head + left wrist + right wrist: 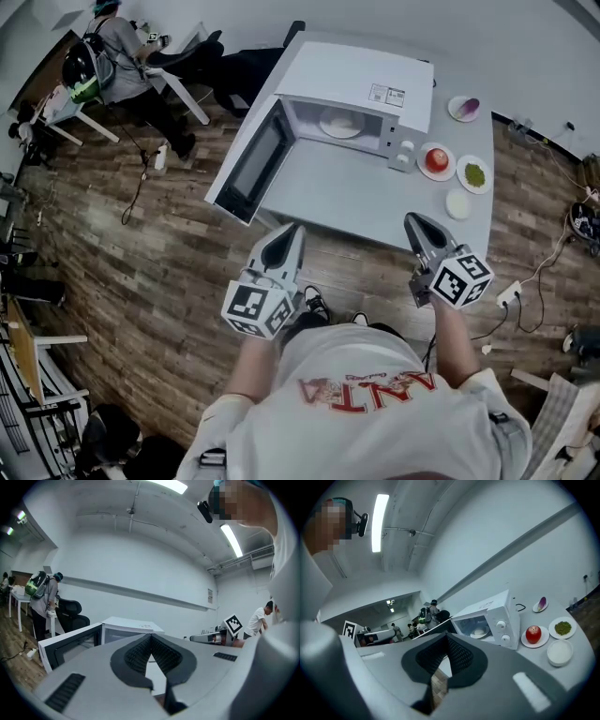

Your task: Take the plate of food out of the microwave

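The plate of food is sitting inside the microwave, in the middle of it. The microwave is standing on the grey table. Its door is hanging wide open on your left side.

You are holding both grippers out in front of you, at the near side of the table. The plate is lying farther ahead, well apart from both, and it is showing between the two in the head view. Your left gripper is pointing toward the near corner of the open door. Its jaws are pressed together at the tips and are holding nothing. Your right gripper is reaching over the near edge of the table. Its jaws are closed too, and they are empty.

To the right of the microwave, a red apple is resting on a small plate. Beside it are a plate of green food and a white bowl. Far off, a person with a backpack is standing at a desk.
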{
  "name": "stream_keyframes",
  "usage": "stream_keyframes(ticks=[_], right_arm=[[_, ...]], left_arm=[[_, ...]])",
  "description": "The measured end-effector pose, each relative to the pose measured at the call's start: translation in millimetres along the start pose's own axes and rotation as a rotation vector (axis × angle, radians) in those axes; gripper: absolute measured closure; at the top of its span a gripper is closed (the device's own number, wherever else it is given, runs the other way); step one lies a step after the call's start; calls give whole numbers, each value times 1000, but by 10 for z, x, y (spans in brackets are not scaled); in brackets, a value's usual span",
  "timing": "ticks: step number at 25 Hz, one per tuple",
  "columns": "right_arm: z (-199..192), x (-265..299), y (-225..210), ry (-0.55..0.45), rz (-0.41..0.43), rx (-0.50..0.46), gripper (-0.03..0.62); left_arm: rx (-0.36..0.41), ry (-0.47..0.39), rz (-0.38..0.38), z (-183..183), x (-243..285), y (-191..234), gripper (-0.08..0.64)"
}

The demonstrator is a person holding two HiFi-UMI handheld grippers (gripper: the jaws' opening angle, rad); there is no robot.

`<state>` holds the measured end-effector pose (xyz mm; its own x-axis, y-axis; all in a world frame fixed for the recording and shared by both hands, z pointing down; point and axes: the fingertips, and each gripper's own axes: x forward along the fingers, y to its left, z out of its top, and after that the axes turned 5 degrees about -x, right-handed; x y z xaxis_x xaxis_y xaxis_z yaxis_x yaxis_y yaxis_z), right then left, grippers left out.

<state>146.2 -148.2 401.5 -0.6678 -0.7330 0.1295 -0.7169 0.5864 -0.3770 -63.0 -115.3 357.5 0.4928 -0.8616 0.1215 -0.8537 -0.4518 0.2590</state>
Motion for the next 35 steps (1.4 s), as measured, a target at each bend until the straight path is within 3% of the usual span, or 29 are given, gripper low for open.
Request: stream_keyframes(ticks=[5, 9, 14, 18, 25, 31, 35], right_arm=[[33, 417, -13, 12, -66, -3, 589], [70, 787, -7, 7, -131, 14, 589], [20, 1159, 69, -4, -160, 49, 589], [-77, 1405, -58, -16, -183, 177, 588], [-370, 2034, -625, -16, -203, 414, 538], [-717, 2519, -1265, -115, -248, 827, 502], [-941, 2708, -1616, -189, -297, 998, 503]], left_arm=[[2, 19, -68, 70, 256, 341, 551], [94, 53, -119, 76, 356, 641, 551], [49, 55, -187, 120, 528, 941, 551], [-5, 75, -224, 77, 618, 1007, 551], [19, 134, -202, 37, 919, 1050, 551], [-25, 147, -181, -8, 1236, 1175, 551], [-53, 173, -157, -86, 1430, 1287, 551]])
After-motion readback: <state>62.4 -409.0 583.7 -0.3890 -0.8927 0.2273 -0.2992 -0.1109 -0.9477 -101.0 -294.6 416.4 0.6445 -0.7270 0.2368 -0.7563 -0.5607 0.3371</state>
